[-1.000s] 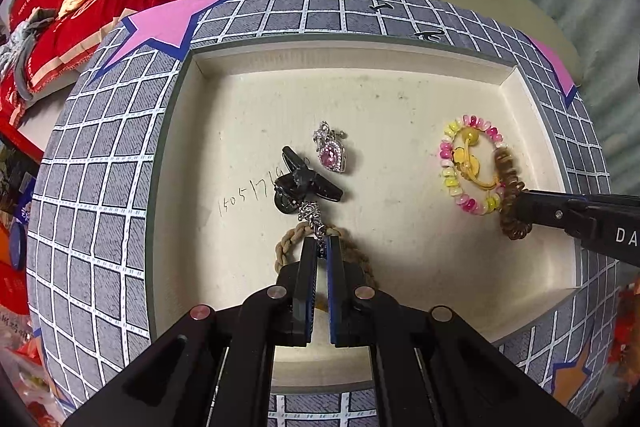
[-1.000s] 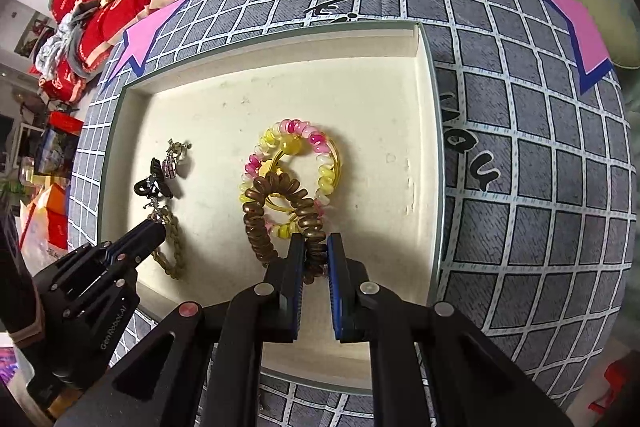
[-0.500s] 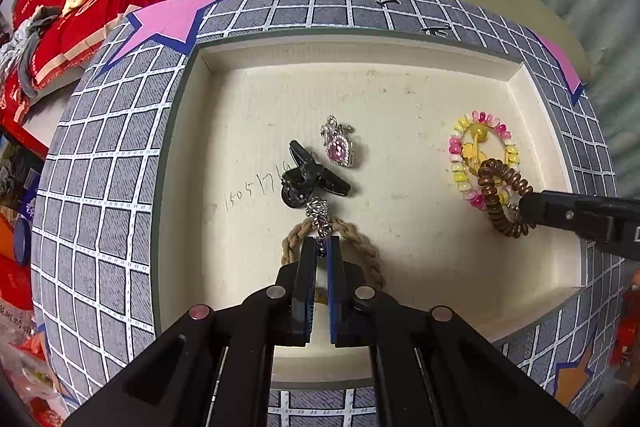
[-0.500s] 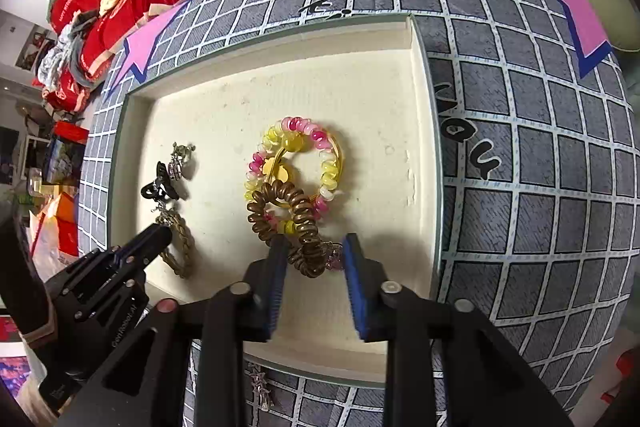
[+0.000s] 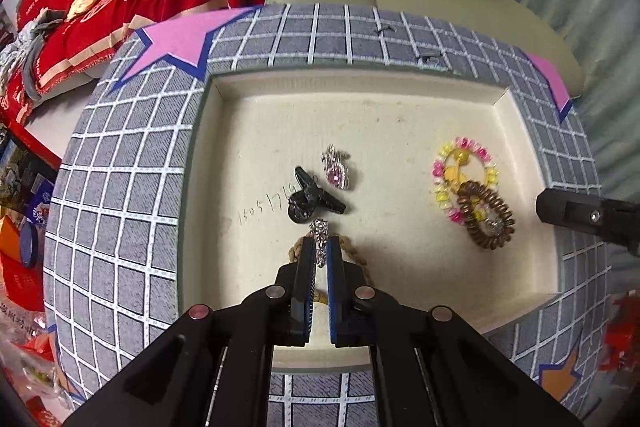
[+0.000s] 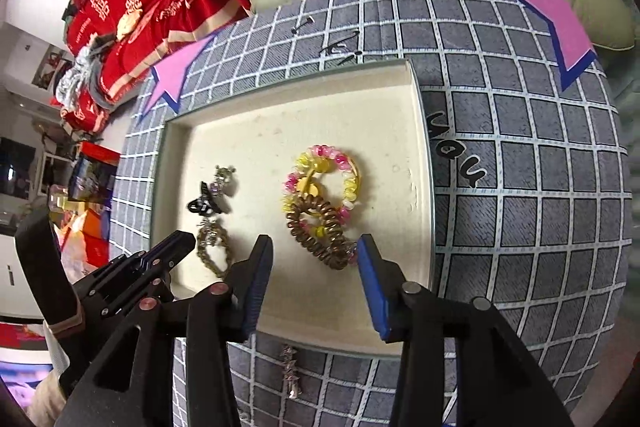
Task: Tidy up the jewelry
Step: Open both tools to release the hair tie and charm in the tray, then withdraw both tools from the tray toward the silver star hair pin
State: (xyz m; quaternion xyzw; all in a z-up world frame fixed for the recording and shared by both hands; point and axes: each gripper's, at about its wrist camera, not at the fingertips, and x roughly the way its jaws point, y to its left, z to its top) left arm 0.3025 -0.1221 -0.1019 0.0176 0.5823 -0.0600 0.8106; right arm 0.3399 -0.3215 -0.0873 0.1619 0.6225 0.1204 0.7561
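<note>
1. The cream tray (image 5: 400,115) lies on a surface covered with a grey checked cloth (image 5: 120,187); in both views the near edge of the tray is partly hidden behind the black arms of the tools.
2. The left tool (image 5: 320,247) has its jaws pressed together and pinches a small sparkling charm (image 5: 319,227). This charm belongs to a braided tan bracelet (image 5: 356,251), and most of the bracelet is hidden under the fingers.
3. Just beyond the charm, toward 12 o'clock, lies a black hair clip (image 5: 312,195). A silver pendant with a pink stone (image 5: 338,173) lies close to it at about 1 o'clock.
4. The right tool (image 6: 314,251) is spread, and its jaws have just been opening. The near end of a brown spiral hair tie (image 6: 320,227) lies between the tips, and the pads do not press on it.
5. The spiral tie rests on a pink and yellow bead bracelet (image 6: 348,179), at about 3 o'clock in the tray in the left view. A yellow piece inside the ring is hard to identify.
6. A small metal trinket (image 6: 290,371) lies on the cloth outside the tray, between the right tool's arms; its shape is unclear.
7. Handwritten digits on the tray floor (image 5: 264,207) are partly covered by the clip.
</note>
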